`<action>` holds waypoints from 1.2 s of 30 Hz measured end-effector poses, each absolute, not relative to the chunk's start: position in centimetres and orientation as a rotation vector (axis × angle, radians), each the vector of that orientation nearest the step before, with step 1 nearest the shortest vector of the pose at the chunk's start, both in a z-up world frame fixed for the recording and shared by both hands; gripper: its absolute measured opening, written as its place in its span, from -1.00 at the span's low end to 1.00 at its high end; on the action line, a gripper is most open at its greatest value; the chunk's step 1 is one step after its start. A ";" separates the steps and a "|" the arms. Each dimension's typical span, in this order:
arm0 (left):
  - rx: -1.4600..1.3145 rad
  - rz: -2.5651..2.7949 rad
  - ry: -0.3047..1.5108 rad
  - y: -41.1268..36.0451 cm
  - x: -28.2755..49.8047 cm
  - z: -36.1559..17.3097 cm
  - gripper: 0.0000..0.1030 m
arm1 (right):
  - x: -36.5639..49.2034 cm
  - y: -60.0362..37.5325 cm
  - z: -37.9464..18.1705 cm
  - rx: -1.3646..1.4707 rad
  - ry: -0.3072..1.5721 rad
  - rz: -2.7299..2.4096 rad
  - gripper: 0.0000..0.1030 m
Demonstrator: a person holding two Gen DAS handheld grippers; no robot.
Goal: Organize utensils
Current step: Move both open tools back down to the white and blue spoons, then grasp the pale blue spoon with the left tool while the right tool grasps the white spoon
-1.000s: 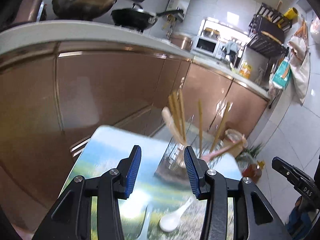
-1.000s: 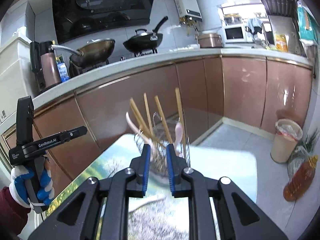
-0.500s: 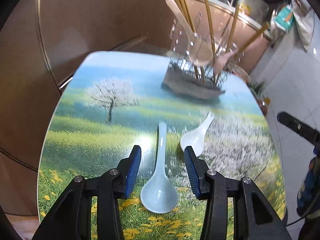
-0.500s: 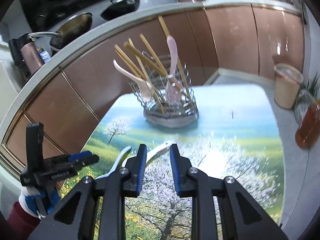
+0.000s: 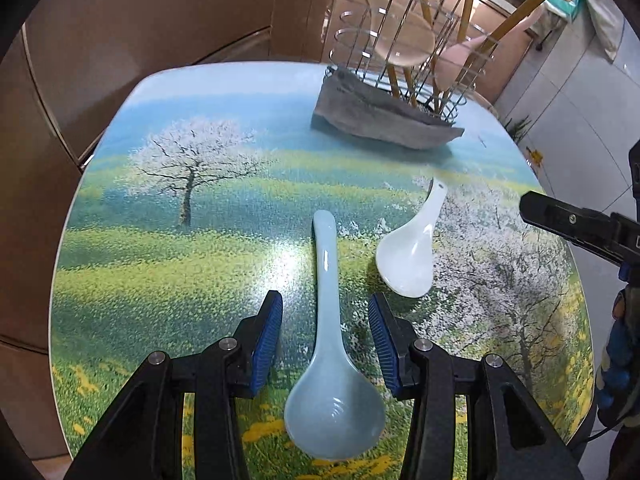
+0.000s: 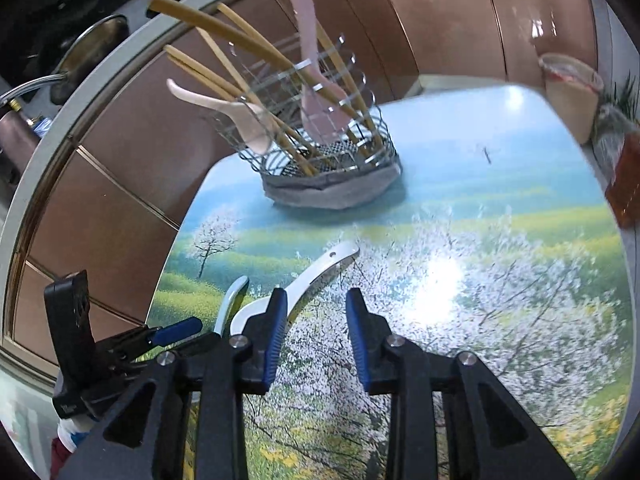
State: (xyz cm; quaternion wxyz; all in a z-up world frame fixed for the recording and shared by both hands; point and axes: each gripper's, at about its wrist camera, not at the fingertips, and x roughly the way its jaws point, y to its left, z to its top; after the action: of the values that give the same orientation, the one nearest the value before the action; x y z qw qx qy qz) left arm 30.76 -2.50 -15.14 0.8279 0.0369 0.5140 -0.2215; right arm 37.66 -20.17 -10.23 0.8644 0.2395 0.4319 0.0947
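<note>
A pale blue ceramic spoon [image 5: 330,344] lies on the printed tabletop [image 5: 168,248], bowl toward me. My left gripper [image 5: 326,320] is open and straddles its handle; the blue pads stand clear of it. A white ceramic spoon [image 5: 408,260] lies just to its right. In the right wrist view the white spoon [image 6: 316,276] runs behind the left finger of my right gripper [image 6: 316,312], whose jaws are opening with only tabletop between them. The wire utensil basket [image 6: 328,168] at the far end holds chopsticks and pink spoons.
The left gripper [image 6: 172,336] and a gloved hand show at the lower left of the right wrist view. Brown cabinet fronts [image 5: 160,20] stand behind the table. A bin [image 6: 570,96] and a bottle [image 6: 624,176] sit on the floor past the right edge.
Both grippers have dropped and tilted down toward the tabletop. The left one now straddles the blue spoon's handle. The right gripper's jaws have widened.
</note>
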 end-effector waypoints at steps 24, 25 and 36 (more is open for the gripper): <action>0.079 -0.467 1.078 2.0 32.4 -15.8 -0.58 | 44.2 -14.3 -14.3 0.492 0.983 -0.012 -0.30; 0.083 -0.467 1.078 2.1 32.4 -15.8 -0.59 | 44.4 -13.8 -14.3 0.456 0.986 -0.022 -0.31; 0.151 -0.507 1.088 0.4 31.5 -15.7 -0.77 | 44.8 -12.5 -14.9 0.288 1.081 0.155 -0.81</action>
State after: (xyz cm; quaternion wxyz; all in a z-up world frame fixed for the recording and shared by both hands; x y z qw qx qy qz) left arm 31.52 0.41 -15.67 0.8226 0.0709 0.5114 -0.2385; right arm 44.78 -12.46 -14.91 0.8448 0.1363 0.5123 0.0733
